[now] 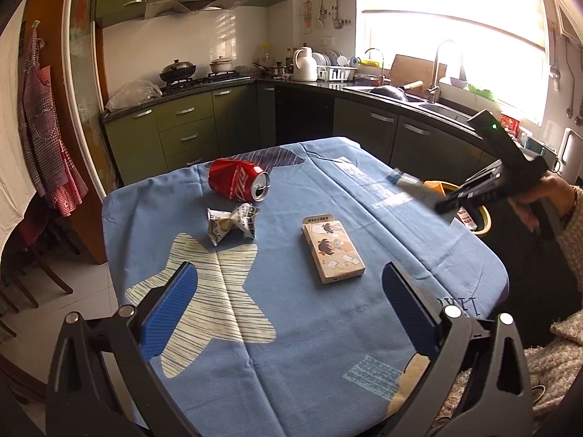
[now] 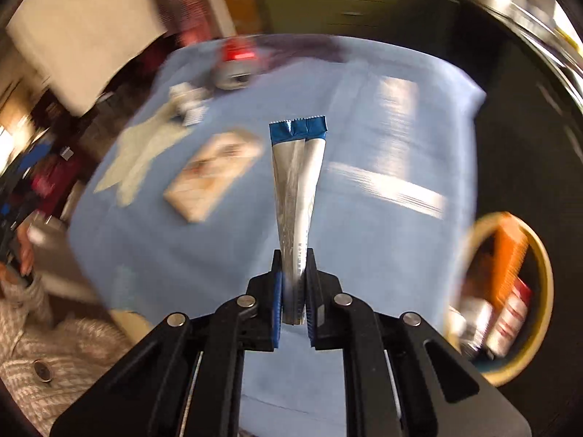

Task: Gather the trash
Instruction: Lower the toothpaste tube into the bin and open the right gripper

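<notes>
My right gripper [image 2: 293, 255] is shut on a silver wrapper with a blue sealed end [image 2: 297, 167], which sticks out forward above the blue tablecloth [image 2: 364, 240]. In the left wrist view that gripper [image 1: 445, 207] holds the blurred wrapper [image 1: 408, 184] at the table's right edge, next to a yellow-rimmed bin [image 1: 486, 220]. The bin [image 2: 546, 291] holds several packets. On the cloth lie a crushed red can [image 1: 237, 184], a crumpled white wrapper [image 1: 231, 224] and a small printed box [image 1: 333, 251]. My left gripper [image 1: 289, 267] hangs open over the near cloth, with nothing between its pads.
The table [image 1: 455, 255] stands in a kitchen with green cabinets [image 1: 189, 134] behind it and a sink counter [image 1: 419, 98] at the right. A person's hand [image 1: 528, 204] and knitted sleeve [image 1: 572, 240] are at the right edge. A chair [image 1: 32, 255] stands at the left.
</notes>
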Demonstrator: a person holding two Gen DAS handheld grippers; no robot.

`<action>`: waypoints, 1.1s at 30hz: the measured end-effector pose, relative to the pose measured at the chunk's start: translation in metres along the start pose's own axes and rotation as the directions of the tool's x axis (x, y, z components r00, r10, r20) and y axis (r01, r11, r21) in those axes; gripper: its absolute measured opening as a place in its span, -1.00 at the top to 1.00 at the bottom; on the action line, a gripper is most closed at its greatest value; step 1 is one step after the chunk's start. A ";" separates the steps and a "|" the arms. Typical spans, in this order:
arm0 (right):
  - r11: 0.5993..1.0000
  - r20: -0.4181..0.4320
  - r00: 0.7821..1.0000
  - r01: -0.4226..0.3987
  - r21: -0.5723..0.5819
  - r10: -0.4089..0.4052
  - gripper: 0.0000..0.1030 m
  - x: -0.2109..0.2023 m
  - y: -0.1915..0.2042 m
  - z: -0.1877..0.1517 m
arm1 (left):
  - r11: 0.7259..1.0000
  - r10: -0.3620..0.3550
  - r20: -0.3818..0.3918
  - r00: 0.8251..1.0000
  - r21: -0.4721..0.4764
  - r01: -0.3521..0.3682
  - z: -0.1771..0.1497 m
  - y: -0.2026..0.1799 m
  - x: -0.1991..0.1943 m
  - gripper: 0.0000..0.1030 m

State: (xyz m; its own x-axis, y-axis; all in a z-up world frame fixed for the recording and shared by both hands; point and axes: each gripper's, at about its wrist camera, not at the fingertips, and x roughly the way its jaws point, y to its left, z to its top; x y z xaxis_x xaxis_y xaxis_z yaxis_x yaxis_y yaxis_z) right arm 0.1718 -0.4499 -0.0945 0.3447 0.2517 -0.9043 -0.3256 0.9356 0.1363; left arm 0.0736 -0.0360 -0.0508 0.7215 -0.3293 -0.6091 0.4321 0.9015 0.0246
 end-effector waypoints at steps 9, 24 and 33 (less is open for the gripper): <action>0.911 -0.042 0.979 0.202 0.359 -0.201 0.78 -0.021 -0.156 -0.045 | 0.999 -0.025 -0.022 0.999 0.045 0.026 0.003 -0.022 0.011 -0.87; 0.872 0.010 0.973 0.202 0.446 -0.231 0.01 -0.022 -0.183 -0.063 | 0.998 -0.036 -0.070 0.997 0.056 0.040 0.003 -0.031 0.024 -0.87; 0.892 0.076 0.965 0.200 0.405 -0.250 -0.06 -0.051 -0.152 -0.075 | 1.000 0.002 -0.243 0.970 0.014 0.001 0.016 -0.034 0.088 -0.87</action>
State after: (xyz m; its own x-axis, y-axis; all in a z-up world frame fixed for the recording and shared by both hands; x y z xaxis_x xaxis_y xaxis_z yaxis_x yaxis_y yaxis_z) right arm 0.1376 -0.6235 -0.0997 0.4810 0.0273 -0.8763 0.1350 0.9853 0.1048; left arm 0.1318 -0.1000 -0.0923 0.5694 -0.2489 -0.7834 0.4407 0.8970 0.0353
